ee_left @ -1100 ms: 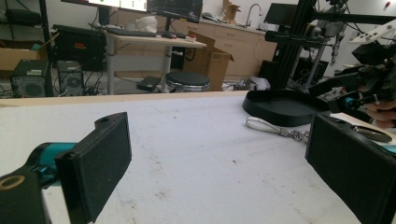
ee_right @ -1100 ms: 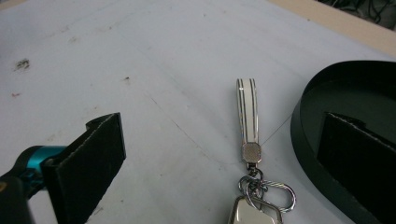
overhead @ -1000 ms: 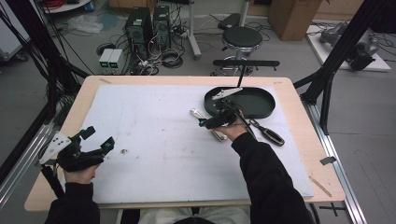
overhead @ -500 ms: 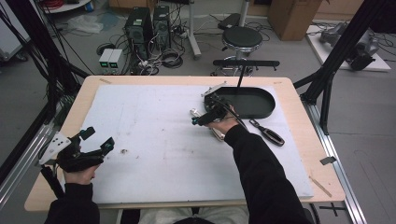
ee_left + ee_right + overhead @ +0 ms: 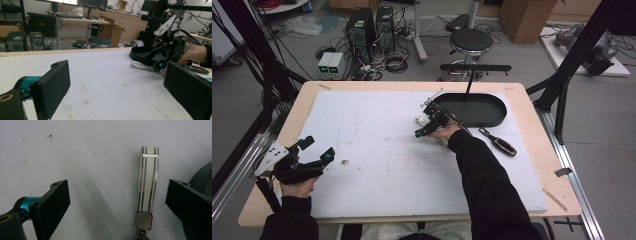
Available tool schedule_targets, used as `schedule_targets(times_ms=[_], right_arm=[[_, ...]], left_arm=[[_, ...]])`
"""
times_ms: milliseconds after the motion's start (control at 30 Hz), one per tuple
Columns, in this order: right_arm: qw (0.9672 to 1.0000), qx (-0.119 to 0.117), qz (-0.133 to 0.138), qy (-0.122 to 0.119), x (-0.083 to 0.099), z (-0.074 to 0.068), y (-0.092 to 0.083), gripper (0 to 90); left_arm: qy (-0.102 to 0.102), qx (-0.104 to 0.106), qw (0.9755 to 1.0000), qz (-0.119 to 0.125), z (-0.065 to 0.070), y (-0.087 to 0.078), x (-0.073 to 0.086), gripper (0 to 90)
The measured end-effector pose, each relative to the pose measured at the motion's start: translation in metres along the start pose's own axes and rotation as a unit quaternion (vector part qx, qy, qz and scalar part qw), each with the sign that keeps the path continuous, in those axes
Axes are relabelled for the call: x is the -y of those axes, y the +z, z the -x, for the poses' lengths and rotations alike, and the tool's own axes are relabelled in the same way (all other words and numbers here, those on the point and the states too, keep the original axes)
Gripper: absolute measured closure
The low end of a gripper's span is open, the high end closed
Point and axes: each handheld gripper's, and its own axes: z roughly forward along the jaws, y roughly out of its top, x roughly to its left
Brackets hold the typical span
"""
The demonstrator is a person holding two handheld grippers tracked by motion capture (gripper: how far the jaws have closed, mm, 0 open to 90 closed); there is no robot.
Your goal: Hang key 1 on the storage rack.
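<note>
A white strap with thin silver stripes (image 5: 148, 177) lies flat on the white mat, a knurled metal fitting (image 5: 144, 220) at its near end. My right gripper (image 5: 117, 205) hovers just above it, open, jaws either side of the strap without touching it. In the high view that right gripper (image 5: 418, 127) sits mid-table beside the left end of the black oval tray (image 5: 492, 121). My left gripper (image 5: 318, 147) rests open near the front left corner, holding nothing. The left gripper view has its own open jaws (image 5: 116, 87) and, farther off, the strap (image 5: 139, 65).
A black-handled screwdriver (image 5: 498, 142) lies on the mat right of my right forearm. The tray's dark rim (image 5: 203, 176) edges into the right gripper view. A small dark speck (image 5: 345, 161) sits near the left gripper. A stool (image 5: 471, 41) and computers stand beyond the table.
My right gripper has moved left from over the black tray to above the white strap on the mat. The left gripper has stayed put.
</note>
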Motion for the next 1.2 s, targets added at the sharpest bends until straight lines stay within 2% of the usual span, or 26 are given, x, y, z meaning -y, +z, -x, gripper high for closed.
schedule_targets(times_ms=[267,333,400,467,500,533,600,700,867,1033,1100,1200], right_arm=[[0.9999,-0.006,-0.013,0.007,0.000,0.004,0.015,10.1],[0.9997,-0.004,-0.022,0.009,0.000,0.005,0.018,15.8],[0.9993,0.005,-0.033,0.014,-0.004,0.005,0.018,19.2],[0.9987,0.026,-0.044,0.003,-0.012,0.005,0.018,23.3],[0.9986,0.028,-0.045,0.006,-0.015,0.005,0.018,25.7],[0.9981,0.026,-0.054,0.013,-0.017,0.006,0.019,26.2],[0.9960,0.039,-0.080,0.008,-0.020,0.007,0.022,28.2],[0.9955,0.036,-0.084,0.024,-0.023,0.009,0.022,32.0],[0.9954,0.035,-0.081,0.037,-0.023,0.012,0.020,39.7],[0.9945,0.054,-0.083,0.033,-0.023,0.013,0.019,50.8],[0.9937,0.066,-0.087,0.024,-0.024,0.011,0.019,53.9],[0.9934,0.069,-0.091,0.015,-0.025,0.006,0.019,60.4]], left_arm=[[-0.001,0.002,1.0000,0.000,0.000,0.001,0.000,7.4],[-0.001,0.002,1.0000,0.000,0.000,0.002,0.000,7.4],[-0.001,0.003,1.0000,0.000,0.000,0.002,0.000,7.4],[-0.001,0.003,1.0000,0.000,0.000,0.002,0.000,7.4],[0.000,0.003,1.0000,0.000,0.000,0.002,0.000,7.4],[0.000,0.003,1.0000,-0.001,0.000,0.002,0.000,7.4],[0.001,0.002,1.0000,-0.003,0.000,0.001,0.000,7.4],[0.001,0.003,1.0000,-0.002,0.000,0.001,0.000,7.4],[0.001,0.002,1.0000,-0.002,0.000,-0.001,0.000,7.4],[0.002,0.003,1.0000,-0.003,0.000,0.000,0.000,7.4],[0.002,0.003,1.0000,-0.002,0.000,0.000,0.000,7.4],[0.001,0.003,1.0000,-0.002,0.000,0.001,0.000,7.4]])
